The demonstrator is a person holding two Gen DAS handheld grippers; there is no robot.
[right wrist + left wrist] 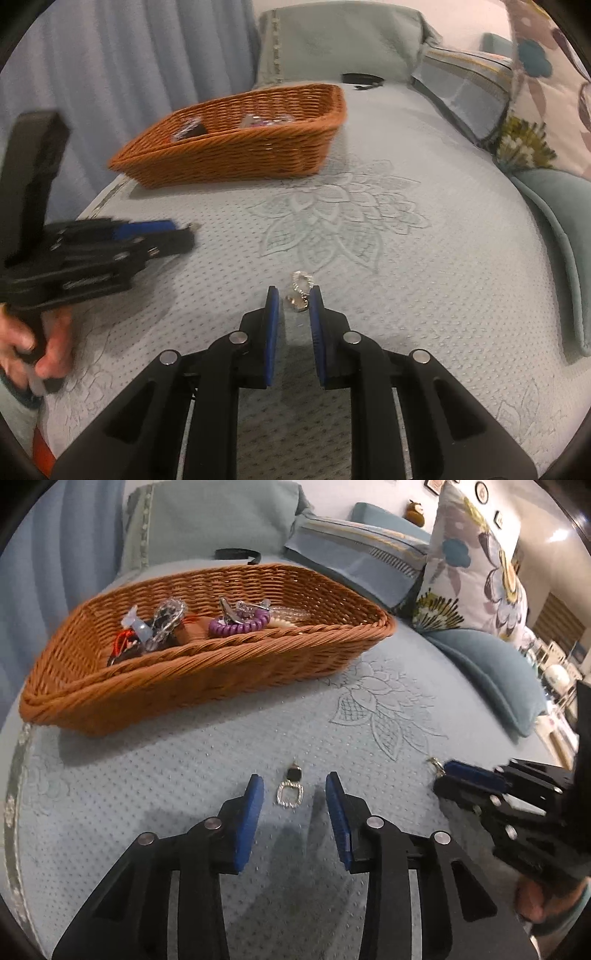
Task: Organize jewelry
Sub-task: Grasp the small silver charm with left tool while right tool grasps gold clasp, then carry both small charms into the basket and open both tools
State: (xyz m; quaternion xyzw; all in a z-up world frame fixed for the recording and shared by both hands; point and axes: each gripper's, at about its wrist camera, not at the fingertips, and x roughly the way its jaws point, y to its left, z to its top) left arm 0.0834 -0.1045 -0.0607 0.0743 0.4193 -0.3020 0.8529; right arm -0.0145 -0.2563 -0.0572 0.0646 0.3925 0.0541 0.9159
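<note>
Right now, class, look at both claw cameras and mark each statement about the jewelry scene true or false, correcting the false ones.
1. The wicker basket holds a purple coil band. True.
2. The left claw clamps the black-stone earring. False: the earring lies on the bedcover between open pads, untouched.
3. The black headband lies inside the basket. False: it lies on the bedcover behind the basket.
4. A silver earring sits at the tips of the right claw. True.

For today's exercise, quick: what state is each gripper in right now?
Left gripper: jaws open around an earring on the bed.
Right gripper: closed on a silver earring.
</note>
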